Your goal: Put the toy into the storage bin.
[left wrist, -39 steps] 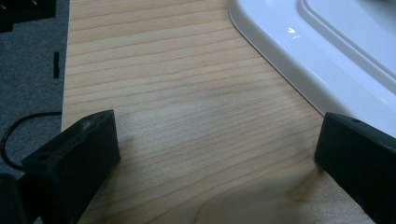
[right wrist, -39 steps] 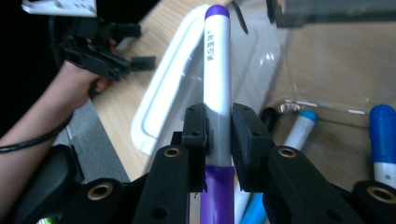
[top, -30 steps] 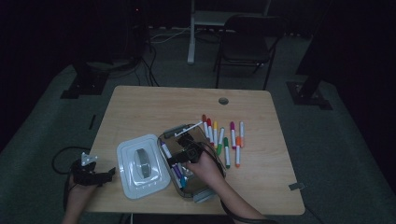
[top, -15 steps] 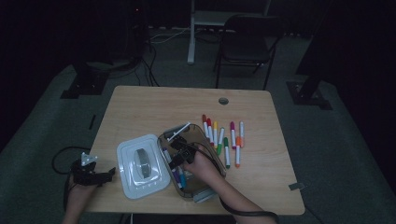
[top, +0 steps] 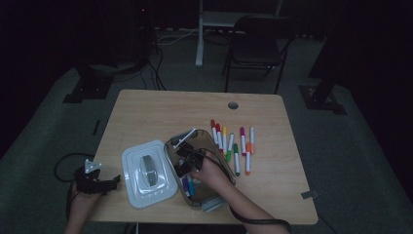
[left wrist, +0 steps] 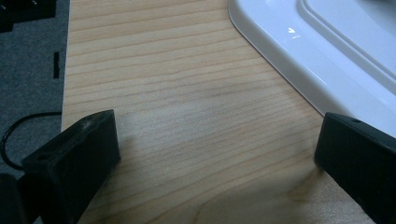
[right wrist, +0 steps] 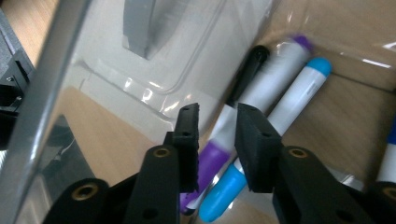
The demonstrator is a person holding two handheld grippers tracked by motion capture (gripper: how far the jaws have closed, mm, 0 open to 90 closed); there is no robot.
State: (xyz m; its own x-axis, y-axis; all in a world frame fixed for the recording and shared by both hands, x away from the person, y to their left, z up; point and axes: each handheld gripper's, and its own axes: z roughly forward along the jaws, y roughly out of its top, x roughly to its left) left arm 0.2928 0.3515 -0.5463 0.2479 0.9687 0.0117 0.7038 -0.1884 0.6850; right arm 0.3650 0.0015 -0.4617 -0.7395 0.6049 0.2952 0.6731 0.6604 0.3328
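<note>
While the left tool [top: 100, 183] hangs at the desk's [top: 160, 114] near left edge, its jaws stand wide apart with only bare wood between them, and the white lid [top: 146, 173] lies just to their right, as the left tool view shows [left wrist: 327, 51]. The right tool [top: 187, 161] reaches down into the clear bin [top: 212, 195], which sits on the desk right beside the lid. In the right tool view its jaws [right wrist: 217, 140] have just been opening and now stand a narrow gap apart; a purple marker [right wrist: 261, 93] lies on the bin floor under that gap, its white barrel showing between the pads, and I cannot tell whether the pads touch it. A light blue marker [right wrist: 285, 112] lies touching the purple one on its right, and a black marker [right wrist: 250, 65] lies against its other side, near the bin wall. From the high view, purple and blue markers [top: 187, 186] show inside the bin just beside the person's right hand [top: 212, 173]. To the right of the bin, a row of markers [top: 233, 144] lies on the bare desk, red, yellow, green, pink and orange among them, roughly parallel and close together.
</note>
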